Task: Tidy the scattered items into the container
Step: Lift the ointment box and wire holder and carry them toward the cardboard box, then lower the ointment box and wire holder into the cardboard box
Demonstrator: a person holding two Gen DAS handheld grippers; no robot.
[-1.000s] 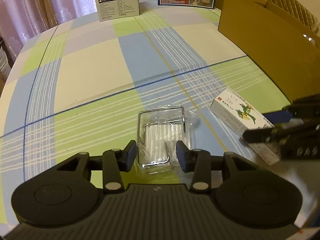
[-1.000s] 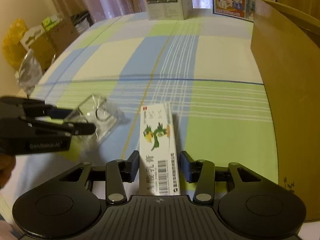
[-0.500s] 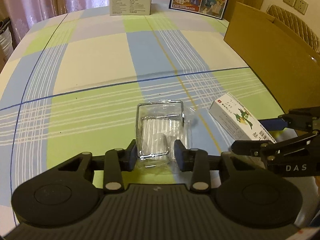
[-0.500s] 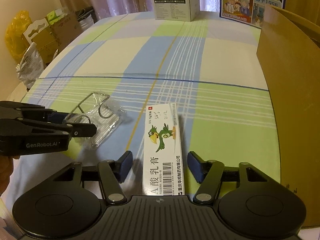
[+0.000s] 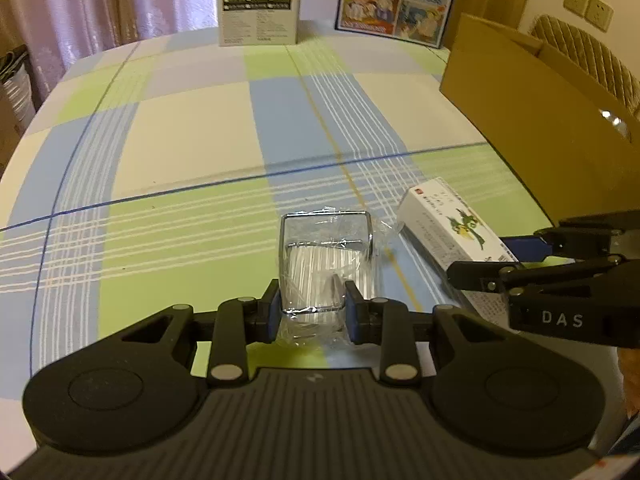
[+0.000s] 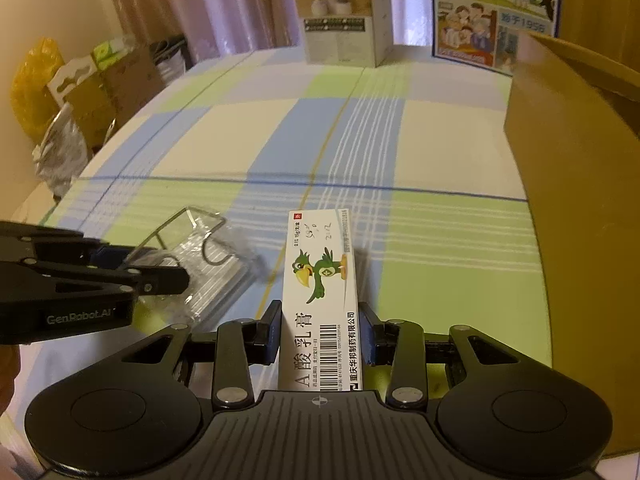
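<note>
Closing in on both sides now: the left gripper (image 5: 311, 304) has narrowed around the clear plastic packet (image 5: 325, 258), while the right gripper (image 6: 320, 330) squeezes onto the white ointment box (image 6: 322, 300), parrot logo, "A酸乳膏". Both still lie on the checked tablecloth (image 5: 192, 128), cardboard box (image 5: 532, 112) waiting nearby. "DAS", "GenRobot.AI" on the grippers.

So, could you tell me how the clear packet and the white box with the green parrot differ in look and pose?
The clear packet is transparent crinkly plastic with a metal wire frame inside; the white box is opaque printed card with a barcode. The packet lies between the closing left gripper, the box between the closing right gripper. The packet is squat and soft, the box long and rigid. Both lie flat on the checked tablecloth.
</note>
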